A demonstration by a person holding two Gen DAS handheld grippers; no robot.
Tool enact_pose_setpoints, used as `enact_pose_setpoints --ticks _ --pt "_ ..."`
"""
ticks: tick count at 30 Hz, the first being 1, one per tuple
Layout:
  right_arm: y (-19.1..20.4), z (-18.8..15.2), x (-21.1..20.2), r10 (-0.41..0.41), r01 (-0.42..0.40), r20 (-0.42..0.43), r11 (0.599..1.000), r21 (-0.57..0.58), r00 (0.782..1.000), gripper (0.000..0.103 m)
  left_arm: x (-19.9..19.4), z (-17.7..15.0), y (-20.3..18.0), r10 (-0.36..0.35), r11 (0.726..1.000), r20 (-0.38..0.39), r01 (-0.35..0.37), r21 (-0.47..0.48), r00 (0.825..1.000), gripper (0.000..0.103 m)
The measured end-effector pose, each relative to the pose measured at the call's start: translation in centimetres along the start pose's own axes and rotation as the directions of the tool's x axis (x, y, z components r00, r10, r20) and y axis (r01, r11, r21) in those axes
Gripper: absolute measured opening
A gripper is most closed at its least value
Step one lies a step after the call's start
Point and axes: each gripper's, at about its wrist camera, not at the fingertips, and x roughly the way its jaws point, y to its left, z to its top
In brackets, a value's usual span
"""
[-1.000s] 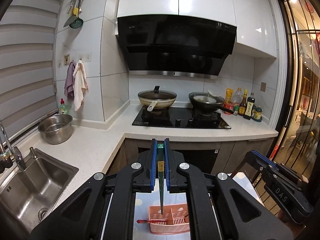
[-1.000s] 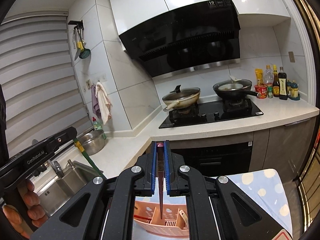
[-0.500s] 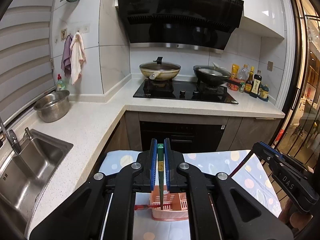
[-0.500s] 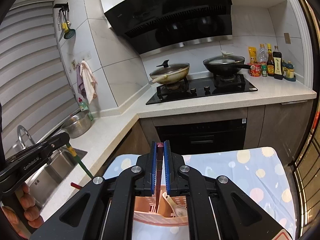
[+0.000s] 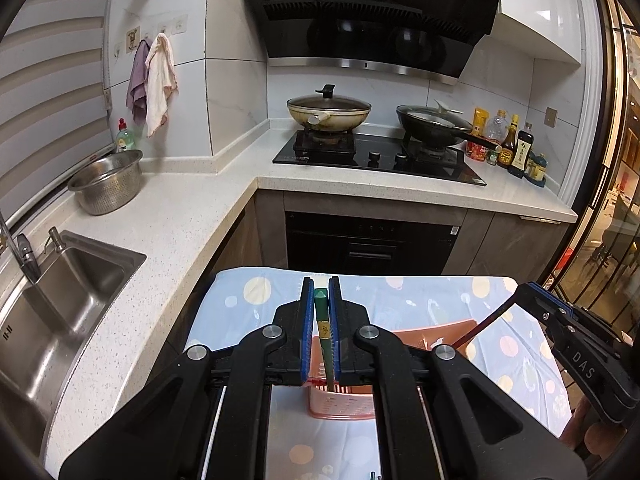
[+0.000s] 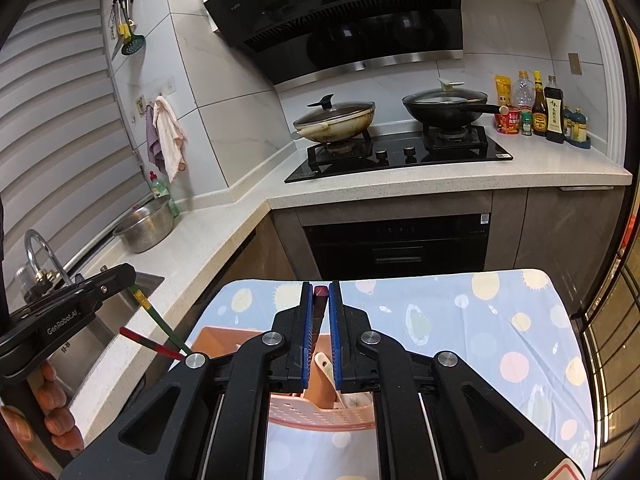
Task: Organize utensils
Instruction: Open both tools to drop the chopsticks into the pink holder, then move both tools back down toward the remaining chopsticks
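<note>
both grippers lowered toward basket (image 5: 340,404) on table | left gripper (image 5: 321,312) pinches green chopstick (image 5: 325,336), tip inside basket | right gripper (image 6: 321,312) pinches dark-red chopstick (image 6: 320,300) (tip hidden) | release looks next

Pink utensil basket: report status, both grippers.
Left gripper shut on green chopstick, tip in pink basket. Right gripper shut on dark red chopstick, over same basket. Nothing blocking.
</note>
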Motion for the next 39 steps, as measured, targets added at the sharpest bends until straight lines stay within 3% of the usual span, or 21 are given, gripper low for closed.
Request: enact_pose_setpoints --ticks 4,8,15,19,22,31,39 --pt "0.2 -0.1 -0.5 -0.023 0.023 0.020 1.000 -0.006 1.000 0.013 -0.4 -0.1 0.0 0.025 1.000 0.011 -0.025 0.002 1.000 0.010" --pt "-0.1 0.1 -1.2 -0.025 0.024 0.035 1.000 0.006 0.999 0.022 -1.0 0.0 0.3 0.041 0.999 0.023 -0.040 -0.015 0.999 0.040" --pt "-0.3 0.0 -3.5 -0.016 0.016 0.054 1.000 0.013 0.998 0.025 -2.8 -0.5 1.0 0.061 0.998 0.033 -0.060 -0.031 0.998 0.057" --pt "-0.5 -1.3 -5.6 -0.004 0.003 0.038 1.000 0.015 0.999 0.026 -4.8 -1.8 1.4 0.074 0.997 0.038 -0.073 -0.029 0.997 0.074" --pt "-0.7 -3.2 -7.5 0.010 -0.010 0.001 1.000 0.015 1.000 0.026 -6.2 -3.7 1.6 0.068 0.998 0.018 -0.068 -0.013 0.998 0.077" --pt "-1.2 -13.5 -13.3 0.022 -0.022 -0.188 1.000 0.003 0.982 0.026 -8.5 -14.9 1.7 0.039 0.998 -0.156 -0.032 0.045 0.987 0.079" --pt "-1.5 -24.0 -15.9 -0.011 -0.010 -0.377 0.998 -0.055 0.926 0.026 -10.3 -25.4 1.7 0.021 0.998 -0.324 -0.003 0.058 0.946 0.079"
